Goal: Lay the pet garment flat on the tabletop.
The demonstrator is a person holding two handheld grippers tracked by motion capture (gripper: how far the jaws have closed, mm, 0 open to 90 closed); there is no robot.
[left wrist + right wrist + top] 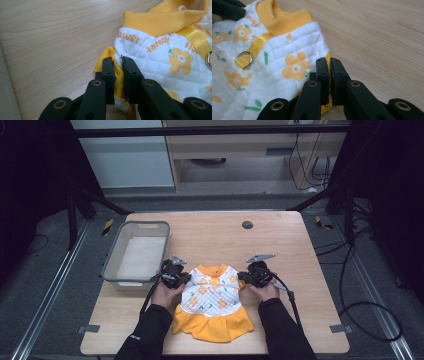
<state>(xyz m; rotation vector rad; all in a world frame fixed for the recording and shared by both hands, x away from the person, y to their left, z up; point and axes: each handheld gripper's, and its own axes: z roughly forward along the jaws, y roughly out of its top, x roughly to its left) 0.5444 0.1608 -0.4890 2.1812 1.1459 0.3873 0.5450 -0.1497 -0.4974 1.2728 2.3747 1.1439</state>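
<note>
Here, dress (pixel 212 300) sleeves pinched, left claw (pixel 117 75), right claw (pixel 329 77)

On my left gripper view I read orange lettering printed on the white quilted dress (pixel 160 62): "ower" just under the yellow collar, its first letters lost at the edge; beside it "flower" printed upside down; further right "flo", cut off by the yellow ribbon; on my right gripper view the same dress (pixel 274 62) carries an upside-down orange word near the collar, probably "flower", partly hidden; from the high view I can read nothing.
</note>
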